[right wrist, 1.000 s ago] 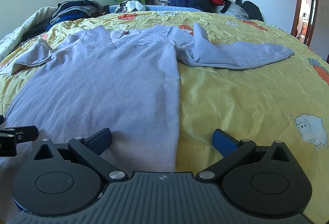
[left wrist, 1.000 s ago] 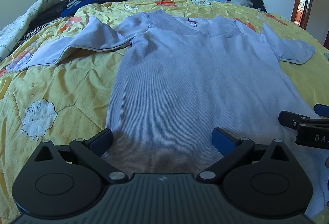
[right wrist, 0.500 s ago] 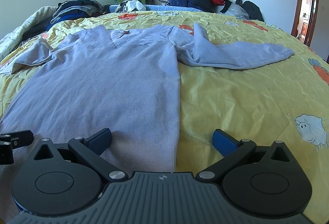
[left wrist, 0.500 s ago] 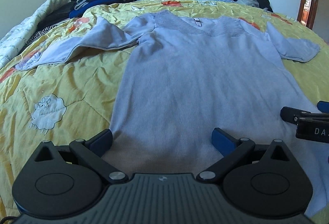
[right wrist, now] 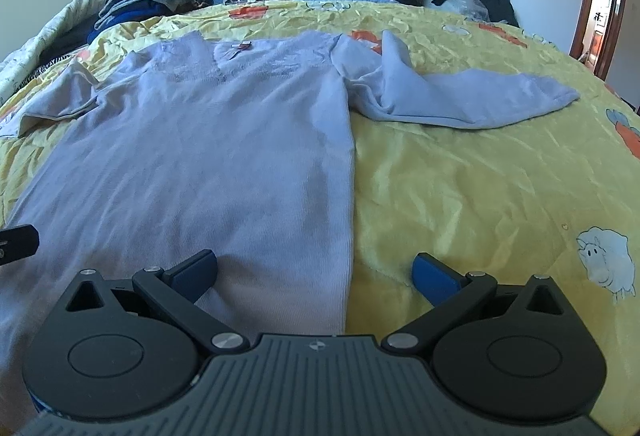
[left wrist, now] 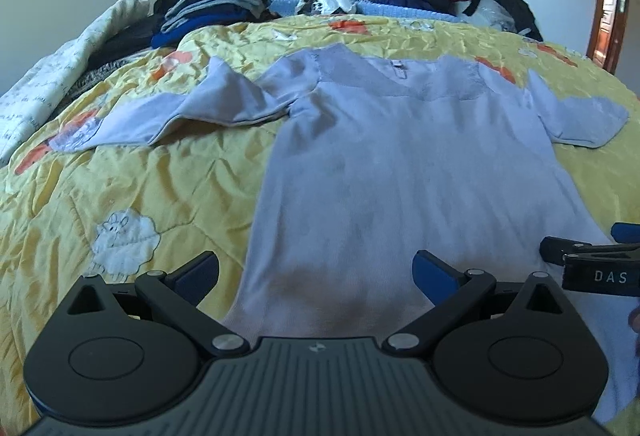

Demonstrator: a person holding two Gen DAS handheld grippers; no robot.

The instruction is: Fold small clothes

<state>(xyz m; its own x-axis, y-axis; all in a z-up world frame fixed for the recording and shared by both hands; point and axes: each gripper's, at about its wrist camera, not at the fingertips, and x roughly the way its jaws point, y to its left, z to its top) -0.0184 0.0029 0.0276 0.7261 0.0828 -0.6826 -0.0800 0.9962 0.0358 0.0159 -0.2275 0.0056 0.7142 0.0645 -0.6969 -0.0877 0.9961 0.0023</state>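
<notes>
Lilac sweater hem lies between both wide-open, empty grippers (bare quilt probably clear rightward)

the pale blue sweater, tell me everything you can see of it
The pale blue sweater looks like a fine ribbed knit with a V-neck and a lacy yoke. It lies flat, front up, on the yellow quilt, both long sleeves spread outward and rumpled. Both open grippers sit at its near hem, neither gripping it.
</notes>
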